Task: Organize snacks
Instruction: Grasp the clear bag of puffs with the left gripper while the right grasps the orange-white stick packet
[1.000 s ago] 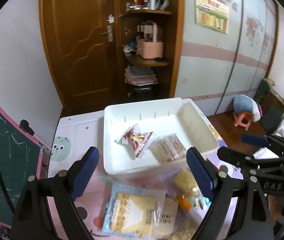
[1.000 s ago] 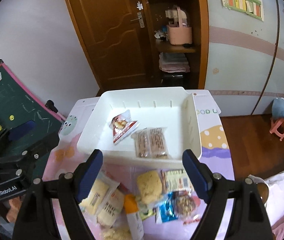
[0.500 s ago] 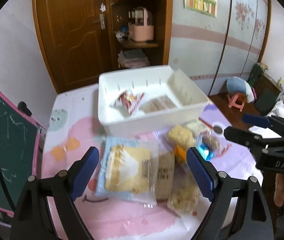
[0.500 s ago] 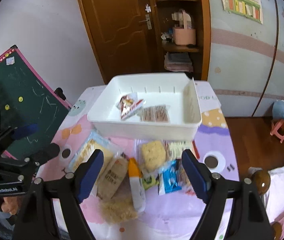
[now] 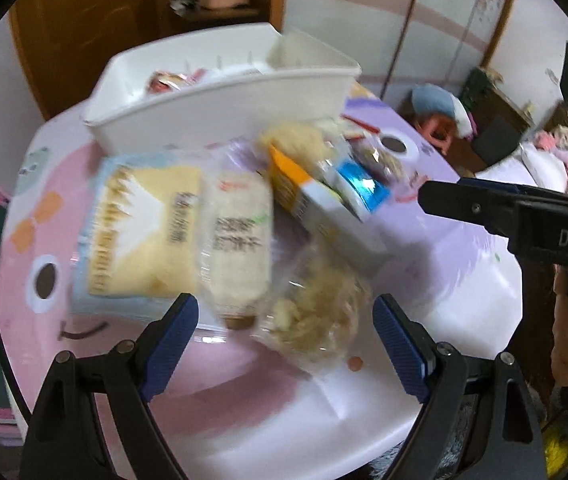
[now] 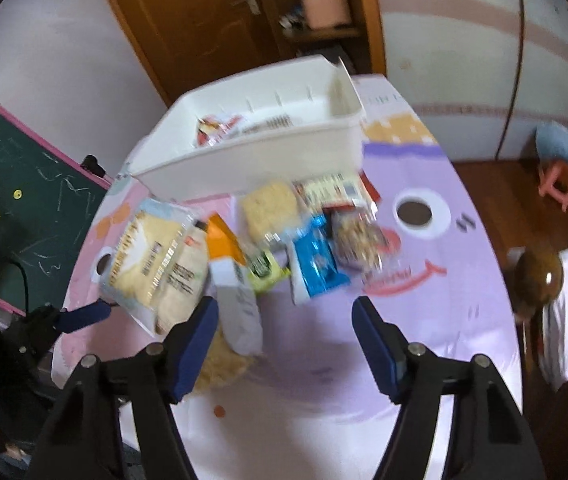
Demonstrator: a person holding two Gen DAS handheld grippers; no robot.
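Note:
A white bin (image 5: 220,100) (image 6: 252,156) at the table's far side holds a red-and-white packet (image 6: 214,126). In front of it lies a pile of snacks: a large yellow cracker bag (image 5: 144,232) (image 6: 148,256), a pale wafer pack (image 5: 240,248), an orange-and-white box (image 5: 324,212) (image 6: 232,276), a blue packet (image 6: 316,264) and a clear bag of pale crumbly snacks (image 5: 316,308). My left gripper (image 5: 284,340) is open, low over the clear bag and wafer pack, nothing pressed. My right gripper (image 6: 286,340) is closing over bare tablecloth just short of the blue packet, nothing between its pads.
The tablecloth (image 6: 424,280) is pink and purple with cartoon faces. A green chalkboard (image 6: 24,200) leans at the left. A brown door and shelves stand behind the bin. A dark round knob (image 6: 536,276) and bedding sit at the right table edge.
Both grippers have dropped and come down toward the snack pile, so the bin has slid up and back in both views. The right jaws have narrowed a little.

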